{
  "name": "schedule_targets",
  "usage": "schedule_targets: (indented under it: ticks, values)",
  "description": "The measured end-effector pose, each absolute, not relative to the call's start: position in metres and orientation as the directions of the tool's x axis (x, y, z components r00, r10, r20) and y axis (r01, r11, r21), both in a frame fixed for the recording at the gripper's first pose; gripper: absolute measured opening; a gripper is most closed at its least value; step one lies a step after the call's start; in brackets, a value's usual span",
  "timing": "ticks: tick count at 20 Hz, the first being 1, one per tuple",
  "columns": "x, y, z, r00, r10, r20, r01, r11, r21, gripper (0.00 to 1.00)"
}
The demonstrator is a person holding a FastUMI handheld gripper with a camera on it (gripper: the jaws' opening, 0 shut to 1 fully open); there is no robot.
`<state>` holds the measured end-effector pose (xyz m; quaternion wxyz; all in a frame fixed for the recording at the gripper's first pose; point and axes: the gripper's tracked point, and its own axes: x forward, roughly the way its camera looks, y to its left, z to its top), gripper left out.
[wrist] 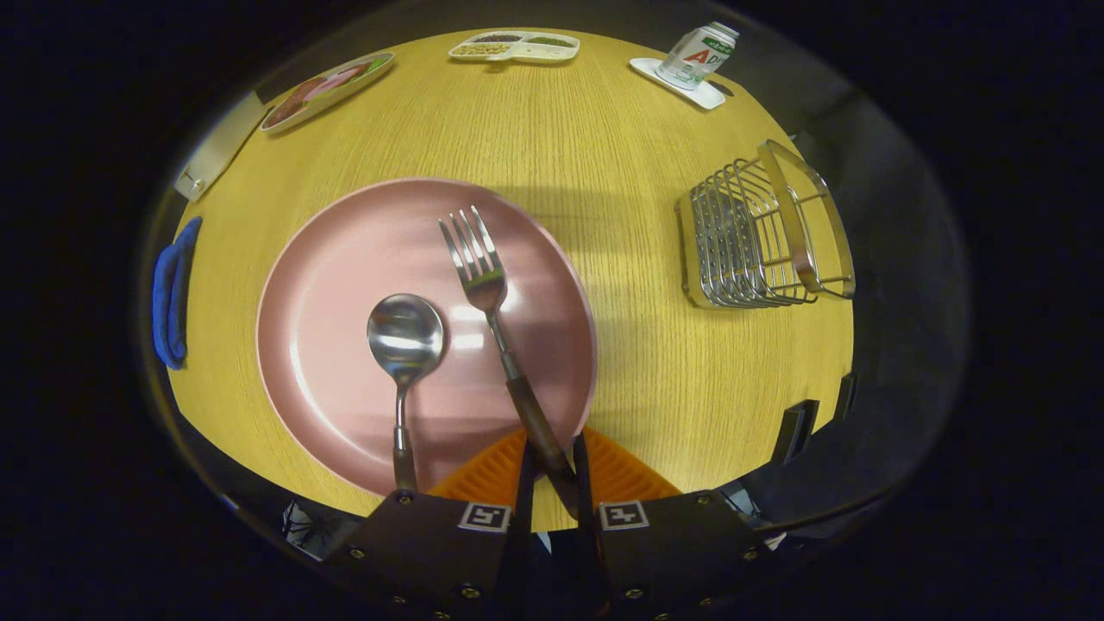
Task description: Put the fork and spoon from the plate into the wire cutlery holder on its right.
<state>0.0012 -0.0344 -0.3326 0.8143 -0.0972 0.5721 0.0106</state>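
A pink plate [345, 259] lies on the wooden table just ahead of my fingers. A fork [483, 276] with a dark wooden handle rests on the plate, tines pointing away. My gripper [552, 470] is shut on the fork's handle end, which runs back between the two fingers. A spoon [404, 341] with a similar handle lies to the left of the fork, bowl up, handle toward me. The wire cutlery holder [759, 233] stands on the table to the right of the plate, well beyond my fingers.
A small bottle [699, 53] on a white coaster stands at the far right of the table. A divided tray [514, 47] and an oval dish [326, 88] sit along the far edge. A blue cloth [171, 293] hangs at the left edge.
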Motion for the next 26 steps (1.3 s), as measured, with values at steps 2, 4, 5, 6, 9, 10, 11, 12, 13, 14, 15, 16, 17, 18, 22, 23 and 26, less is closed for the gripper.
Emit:
schedule_targets:
  ticks: [2,4,5,6,9,10,11,12,13,14,15,16,17,18,22,23,26]
  values:
    - [0.001,-0.027,-0.332,0.341,-0.066,-0.938,-0.141,0.983,-0.121,0.14]
    - [-0.001,-0.027,-0.331,0.328,-0.076,-0.942,-0.123,0.985,-0.122,0.14]
    - [-0.001,-0.026,-0.329,0.329,-0.077,-0.941,-0.125,0.984,-0.125,0.14]
    - [-0.002,-0.023,-0.327,0.328,-0.071,-0.942,-0.13,0.984,-0.12,0.14]
    - [-0.004,-0.02,-0.319,0.33,-0.064,-0.942,-0.129,0.985,-0.112,0.14]
    - [-0.004,-0.019,-0.316,0.334,-0.07,-0.94,-0.129,0.984,-0.119,0.14]
    - [-0.003,-0.019,-0.312,0.337,-0.078,-0.938,-0.134,0.982,-0.13,0.14]
    - [-0.003,-0.019,-0.311,0.337,-0.085,-0.938,-0.14,0.98,-0.139,0.13]
    - [-0.003,-0.018,-0.31,0.336,-0.085,-0.938,-0.146,0.979,-0.141,0.13]
    - [-0.003,-0.017,-0.311,0.333,-0.084,-0.939,-0.148,0.979,-0.14,0.13]
    - [-0.004,-0.017,-0.311,0.328,-0.088,-0.941,-0.148,0.979,-0.143,0.13]
    - [-0.005,-0.017,-0.311,0.323,-0.088,-0.942,-0.147,0.979,-0.142,0.13]
    - [-0.006,-0.017,-0.311,0.317,-0.09,-0.944,-0.144,0.979,-0.142,0.13]
    - [-0.007,-0.018,-0.312,0.311,-0.09,-0.946,-0.144,0.98,-0.141,0.13]
    - [-0.006,-0.019,-0.314,0.305,-0.083,-0.949,-0.148,0.98,-0.133,0.13]
    - [-0.006,-0.019,-0.316,0.302,-0.079,-0.95,-0.149,0.98,-0.129,0.13]
    - [-0.007,-0.019,-0.321,0.285,-0.061,-0.956,-0.143,0.984,-0.106,0.13]
